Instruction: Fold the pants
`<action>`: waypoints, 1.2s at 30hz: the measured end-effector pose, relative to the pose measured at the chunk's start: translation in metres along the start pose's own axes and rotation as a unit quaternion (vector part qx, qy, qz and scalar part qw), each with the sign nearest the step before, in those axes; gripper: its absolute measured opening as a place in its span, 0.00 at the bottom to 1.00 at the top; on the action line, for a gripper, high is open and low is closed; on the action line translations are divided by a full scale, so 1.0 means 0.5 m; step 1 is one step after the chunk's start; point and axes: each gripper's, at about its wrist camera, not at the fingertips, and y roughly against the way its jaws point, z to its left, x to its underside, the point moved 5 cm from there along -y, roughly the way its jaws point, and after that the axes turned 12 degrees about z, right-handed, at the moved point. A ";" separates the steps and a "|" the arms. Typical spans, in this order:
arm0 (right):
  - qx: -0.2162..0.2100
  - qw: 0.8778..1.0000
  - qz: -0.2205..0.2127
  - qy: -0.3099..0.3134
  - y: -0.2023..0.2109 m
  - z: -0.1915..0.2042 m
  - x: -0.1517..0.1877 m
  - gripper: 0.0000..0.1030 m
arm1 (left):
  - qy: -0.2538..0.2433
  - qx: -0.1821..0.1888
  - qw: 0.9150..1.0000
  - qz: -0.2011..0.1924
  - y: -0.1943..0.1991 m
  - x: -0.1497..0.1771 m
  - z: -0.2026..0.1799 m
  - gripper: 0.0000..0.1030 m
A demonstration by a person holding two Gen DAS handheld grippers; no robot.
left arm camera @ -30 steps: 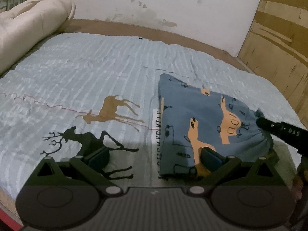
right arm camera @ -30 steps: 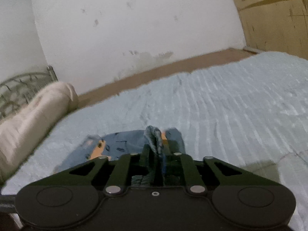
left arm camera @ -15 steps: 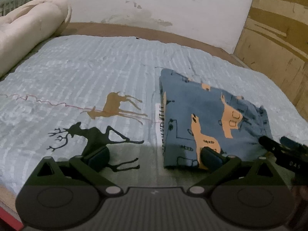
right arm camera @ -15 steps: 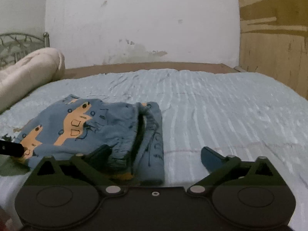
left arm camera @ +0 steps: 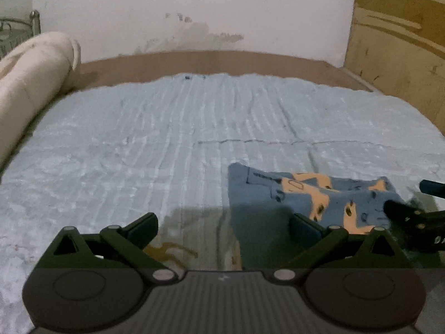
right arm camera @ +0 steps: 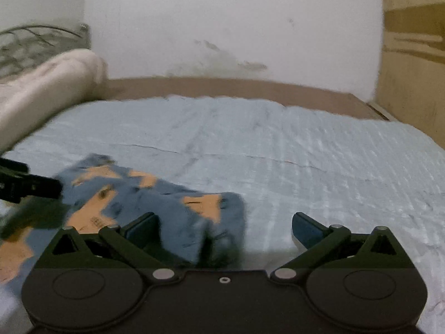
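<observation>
The blue pants (left arm camera: 306, 194) with orange animal prints lie folded in a compact bundle on the pale blue bed cover (left arm camera: 167, 139). In the left wrist view they lie at the lower right, under my right finger. My left gripper (left arm camera: 225, 224) is open and empty, above the pants' left edge. In the right wrist view the pants (right arm camera: 155, 194) lie at the lower left. My right gripper (right arm camera: 225, 224) is open and empty, over their right end. The right gripper's fingers (left arm camera: 400, 211) show at the left view's right edge.
A rolled cream blanket (left arm camera: 30, 78) lies along the bed's left side. A brown bed frame (left arm camera: 222, 61) and a white wall stand behind. A wooden panel (left arm camera: 397, 41) stands at the right. A metal headboard (right arm camera: 33, 41) is at the far left.
My right gripper has let go of the pants' fabric and opened. Both grippers have drawn back and tilted up, so the pants sit lower in both views.
</observation>
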 end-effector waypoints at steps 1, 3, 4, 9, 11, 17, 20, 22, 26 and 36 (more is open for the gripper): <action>0.002 1.000 0.005 -0.008 -0.011 -0.009 -0.005 0.99 | 0.004 0.003 1.000 0.007 -0.013 -0.001 0.000 1.00; 0.001 1.000 0.012 -0.029 -0.026 -0.023 -0.005 0.99 | 0.011 0.006 1.000 0.011 -0.026 0.000 0.001 1.00; 0.004 0.999 0.014 -0.039 -0.031 -0.029 -0.001 0.99 | 0.014 0.007 1.000 0.013 -0.028 0.003 0.002 1.00; -0.010 0.997 -0.003 -0.071 -0.010 -0.037 0.015 0.99 | 0.004 0.007 1.000 0.001 0.005 0.035 0.002 0.99; -0.028 0.997 -0.010 -0.073 0.019 -0.029 0.029 0.99 | -0.002 0.017 1.000 0.004 0.020 0.059 -0.002 0.99; -0.028 0.998 -0.003 -0.052 0.072 0.002 0.122 0.99 | 0.014 0.029 0.999 -0.003 0.065 0.159 0.005 0.99; -0.017 0.998 -0.022 -0.055 0.103 0.008 0.160 0.99 | 0.044 0.041 0.998 -0.006 0.082 0.194 0.018 0.99; -0.009 0.998 -0.030 -0.058 0.116 0.014 0.179 0.99 | 0.047 0.040 0.998 -0.011 0.093 0.209 0.021 0.99; 0.009 0.997 -0.046 -0.060 0.134 0.028 0.207 0.99 | 0.048 0.036 0.998 -0.008 0.107 0.218 0.026 0.99; 0.033 0.998 -0.036 -0.050 0.154 0.047 0.240 0.99 | 0.031 0.011 0.999 0.000 0.126 0.252 0.012 0.99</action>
